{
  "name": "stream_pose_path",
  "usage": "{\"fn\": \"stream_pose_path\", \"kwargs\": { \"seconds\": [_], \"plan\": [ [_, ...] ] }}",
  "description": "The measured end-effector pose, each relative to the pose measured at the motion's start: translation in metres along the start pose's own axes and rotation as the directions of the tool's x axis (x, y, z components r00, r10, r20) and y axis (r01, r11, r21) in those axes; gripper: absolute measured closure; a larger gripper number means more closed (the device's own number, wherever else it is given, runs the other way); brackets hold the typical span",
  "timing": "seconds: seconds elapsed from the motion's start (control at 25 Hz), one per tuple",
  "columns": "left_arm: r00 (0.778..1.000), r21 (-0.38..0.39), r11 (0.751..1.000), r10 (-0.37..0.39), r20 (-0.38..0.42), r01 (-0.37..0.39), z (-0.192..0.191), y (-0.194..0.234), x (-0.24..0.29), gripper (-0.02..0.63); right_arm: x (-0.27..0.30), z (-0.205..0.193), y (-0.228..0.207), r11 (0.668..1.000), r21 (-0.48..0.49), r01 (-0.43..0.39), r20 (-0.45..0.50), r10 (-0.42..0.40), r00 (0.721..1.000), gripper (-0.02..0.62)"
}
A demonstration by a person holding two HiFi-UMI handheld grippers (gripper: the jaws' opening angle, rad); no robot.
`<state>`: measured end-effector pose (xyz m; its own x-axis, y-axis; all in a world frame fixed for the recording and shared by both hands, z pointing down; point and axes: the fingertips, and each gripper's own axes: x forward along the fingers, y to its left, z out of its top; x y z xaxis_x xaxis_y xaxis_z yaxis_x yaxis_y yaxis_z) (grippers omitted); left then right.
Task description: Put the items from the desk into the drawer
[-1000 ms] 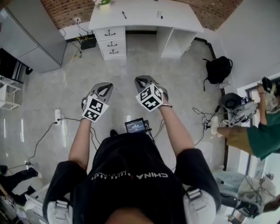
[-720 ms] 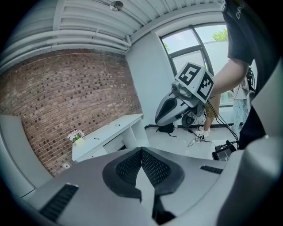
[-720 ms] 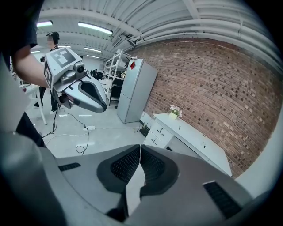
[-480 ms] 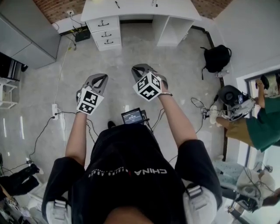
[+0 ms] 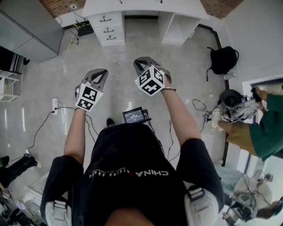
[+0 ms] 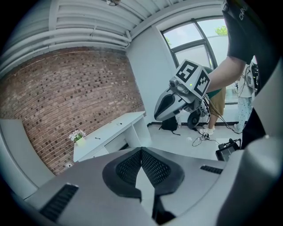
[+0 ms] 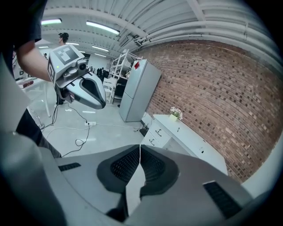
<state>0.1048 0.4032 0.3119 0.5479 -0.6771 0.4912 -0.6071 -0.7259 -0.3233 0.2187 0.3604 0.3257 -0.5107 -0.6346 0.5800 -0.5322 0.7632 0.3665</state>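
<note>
Two-handed, holds left gripper (image 5: 102, 71) and right gripper (image 5: 139, 62) side by side over the floor (image 5: 128, 44) — jaws of each pressed together on nothing — well apart from the desk (image 5: 146, 6).

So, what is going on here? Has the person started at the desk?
Not yet. A person stands on the open floor, apart from the white desk, with a hand-held gripper in each hand. The left hand-held gripper and the right hand-held gripper are both shut and hold nothing. The drawers are closed, and a small plant stands on the desk top.
</note>
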Motion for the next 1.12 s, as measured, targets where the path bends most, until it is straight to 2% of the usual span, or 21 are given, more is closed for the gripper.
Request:
{"fn": "stream_pose_path", "kwargs": {
  "seconds": [0.36,0.56,0.84,1.12],
  "plan": [
    [0.999,-0.031,0.998,0.049,-0.022,-0.050,-0.004,0.000,0.006,0.594,0.014,-0.013,0.012,0.998,0.022,-0.060,0.012,0.059,0.998,0.580],
    [0.998,-0.058,0.997,0.052,-0.036,-0.054,-0.014,0.021,0.018,0.594,0.035,-0.010,0.006,0.992,0.079,-0.094,0.022,0.092,0.995,0.580],
    [0.999,-0.075,0.997,0.020,-0.030,-0.022,-0.040,0.082,0.055,0.594,0.087,0.008,-0.021,0.989,0.113,-0.096,0.029,0.093,0.995,0.580],
    [0.999,-0.076,0.996,-0.036,0.016,0.037,-0.054,0.184,0.087,0.594,0.158,0.057,-0.058,0.983,0.181,-0.039,-0.016,0.043,0.999,0.580]
  ]
}}
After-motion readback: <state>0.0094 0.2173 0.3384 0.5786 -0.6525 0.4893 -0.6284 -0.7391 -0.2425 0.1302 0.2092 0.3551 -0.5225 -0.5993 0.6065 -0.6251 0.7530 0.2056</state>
